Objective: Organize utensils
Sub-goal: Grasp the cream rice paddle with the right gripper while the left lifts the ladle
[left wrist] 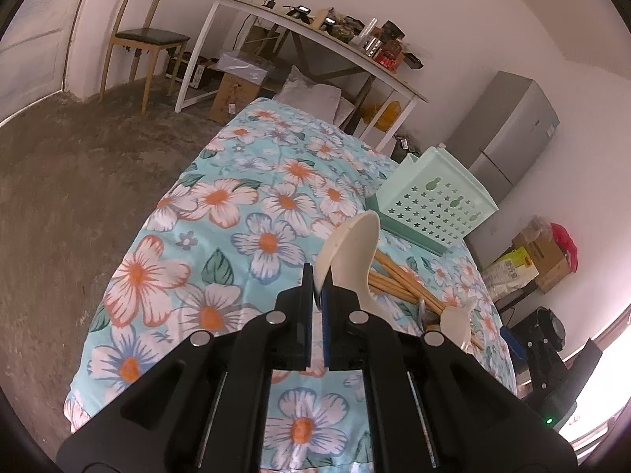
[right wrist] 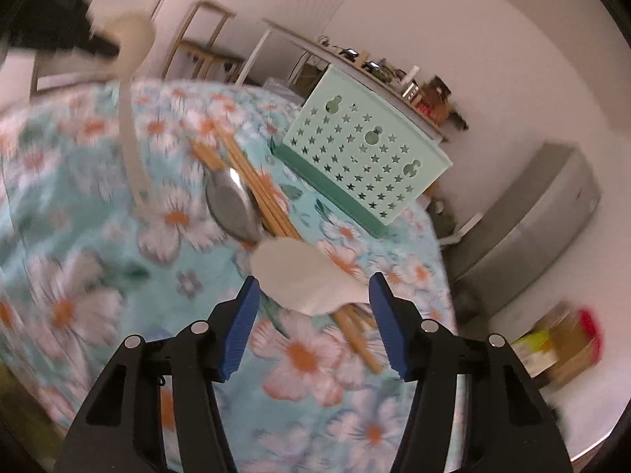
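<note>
1. We see the mint basket (right wrist: 366,146) upper right; chopsticks (right wrist: 252,193) and a metal spoon (right wrist: 232,205) crowd mid-frame.
2. Our left gripper (left wrist: 318,287) clamps a cream spoon (left wrist: 351,252).
3. Our right gripper (right wrist: 315,299) gapes half-wide around a white spoon (right wrist: 303,276), pads not pressing.

**Two wrist cams, both angled down at the bed**

My left cam sits behind my left claw (left wrist: 317,287), close above the floral cover (left wrist: 221,197), facing the far desk (left wrist: 315,39). My right cam looks past my right claw (right wrist: 315,295), blurred. Both share basket (left wrist: 434,201), chopsticks (left wrist: 398,280), desk, fridge (left wrist: 508,134).
</note>
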`<state>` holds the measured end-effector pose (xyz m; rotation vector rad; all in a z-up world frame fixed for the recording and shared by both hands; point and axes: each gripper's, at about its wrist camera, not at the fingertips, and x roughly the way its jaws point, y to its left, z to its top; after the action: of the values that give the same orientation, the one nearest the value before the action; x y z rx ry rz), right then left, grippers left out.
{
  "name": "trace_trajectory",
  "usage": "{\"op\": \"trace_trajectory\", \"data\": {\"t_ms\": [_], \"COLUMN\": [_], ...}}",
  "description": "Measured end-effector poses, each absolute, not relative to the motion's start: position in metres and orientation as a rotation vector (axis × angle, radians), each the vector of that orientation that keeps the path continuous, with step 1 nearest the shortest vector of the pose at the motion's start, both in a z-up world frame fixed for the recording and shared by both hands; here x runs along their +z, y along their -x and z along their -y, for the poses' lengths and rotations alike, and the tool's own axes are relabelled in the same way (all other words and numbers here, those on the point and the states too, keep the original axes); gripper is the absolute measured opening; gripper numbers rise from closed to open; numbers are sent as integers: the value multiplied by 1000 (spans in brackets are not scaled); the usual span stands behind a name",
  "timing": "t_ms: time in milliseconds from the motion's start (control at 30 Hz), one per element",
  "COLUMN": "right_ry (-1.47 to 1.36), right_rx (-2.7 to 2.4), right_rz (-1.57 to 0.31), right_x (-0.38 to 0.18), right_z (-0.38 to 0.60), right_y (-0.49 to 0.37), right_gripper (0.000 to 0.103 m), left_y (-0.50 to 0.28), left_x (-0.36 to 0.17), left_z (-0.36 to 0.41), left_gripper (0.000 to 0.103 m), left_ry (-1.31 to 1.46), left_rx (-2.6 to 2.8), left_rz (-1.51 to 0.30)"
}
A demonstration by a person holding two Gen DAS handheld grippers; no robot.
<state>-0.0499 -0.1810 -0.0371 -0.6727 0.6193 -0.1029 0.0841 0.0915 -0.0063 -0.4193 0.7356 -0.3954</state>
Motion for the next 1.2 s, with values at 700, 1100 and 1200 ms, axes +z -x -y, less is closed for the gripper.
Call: {"op": "trace_trajectory", "data": {"t_ms": [700, 1100, 1200], "right_ry": [1023, 869, 792], "right_rx": [-49, -85, -122], "right_rz": [-564, -497, -465], "right_x": [-62, -38, -21], "right_z": [165, 178, 185], "right_y": [20, 8, 7], "right_gripper": [15, 7, 6], "left_y": [-97, -98, -98], "left_x": [-15, -11, -6], "left_z": [-88, -82, -81], "left_gripper": [3, 3, 3], "left_ry": [410, 385, 380], "left_rx": [-370, -348, -350], "left_rz": [-756, -755, -742]}}
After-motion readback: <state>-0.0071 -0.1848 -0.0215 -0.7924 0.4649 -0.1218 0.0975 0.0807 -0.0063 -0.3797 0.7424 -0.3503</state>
